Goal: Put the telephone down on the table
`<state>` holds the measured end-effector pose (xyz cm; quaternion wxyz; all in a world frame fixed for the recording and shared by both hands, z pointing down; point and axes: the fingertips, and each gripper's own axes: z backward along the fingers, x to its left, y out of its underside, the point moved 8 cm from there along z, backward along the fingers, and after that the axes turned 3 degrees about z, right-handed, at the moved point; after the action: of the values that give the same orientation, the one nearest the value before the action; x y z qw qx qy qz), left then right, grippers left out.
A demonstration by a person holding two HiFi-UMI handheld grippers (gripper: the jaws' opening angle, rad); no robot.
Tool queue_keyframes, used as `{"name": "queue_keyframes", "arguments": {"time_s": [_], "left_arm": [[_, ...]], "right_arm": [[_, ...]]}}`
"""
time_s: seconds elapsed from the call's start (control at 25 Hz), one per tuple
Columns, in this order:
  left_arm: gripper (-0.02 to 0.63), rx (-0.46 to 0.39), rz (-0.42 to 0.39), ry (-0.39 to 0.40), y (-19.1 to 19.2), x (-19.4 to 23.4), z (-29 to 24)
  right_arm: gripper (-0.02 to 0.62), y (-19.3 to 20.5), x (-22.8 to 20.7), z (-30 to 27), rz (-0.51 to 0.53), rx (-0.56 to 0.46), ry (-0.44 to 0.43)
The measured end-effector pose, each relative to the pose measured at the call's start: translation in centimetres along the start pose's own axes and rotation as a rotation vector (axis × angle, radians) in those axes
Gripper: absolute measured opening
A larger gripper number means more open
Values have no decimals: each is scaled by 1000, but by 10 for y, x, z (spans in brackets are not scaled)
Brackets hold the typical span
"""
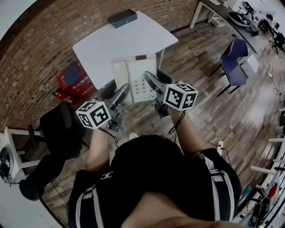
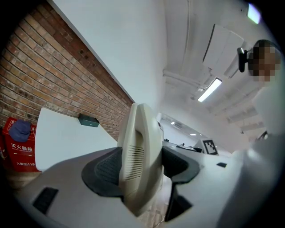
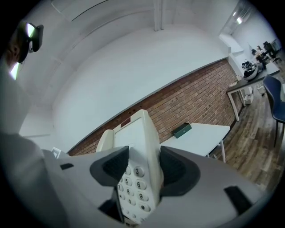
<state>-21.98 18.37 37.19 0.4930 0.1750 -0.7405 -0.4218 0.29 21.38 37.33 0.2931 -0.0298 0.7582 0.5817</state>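
Observation:
A cream desk telephone [image 1: 136,75] with a keypad and its handset on the left is held between both grippers at the near edge of the white table [image 1: 111,44]. My left gripper [image 1: 121,92] is shut on the handset side [image 2: 140,156], with the dark pads [image 2: 104,171] pressing on both faces. My right gripper [image 1: 152,81] is shut on the keypad side [image 3: 138,169], with the number keys showing between its pads [image 3: 113,167]. In the left gripper view wooden floor shows under the phone. Whether the phone touches the table I cannot tell.
A dark green box [image 1: 122,18] lies at the table's far edge by the brick wall. A red box with a blue cap [image 1: 73,80] stands left of the table, with a black chair [image 1: 58,129] nearer me. A blue chair [image 1: 236,58] and another desk [image 1: 222,13] are at the right.

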Motion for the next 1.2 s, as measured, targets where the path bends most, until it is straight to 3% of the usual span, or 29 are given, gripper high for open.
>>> {"name": "queue_keyframes", "arguments": {"time_s": [0.32,0.8,1.2], "left_arm": [[284,2,-11,21,-5,2,-6],[284,29,-13,73,-23,49,20],[284,29,-25,93,-38,65,-8]], "right_arm": [[198,-6,-2,-2,8,-17,6],[198,12,30,-39,11,-46,53],[199,0,10,-58,3,-71,72]]}}
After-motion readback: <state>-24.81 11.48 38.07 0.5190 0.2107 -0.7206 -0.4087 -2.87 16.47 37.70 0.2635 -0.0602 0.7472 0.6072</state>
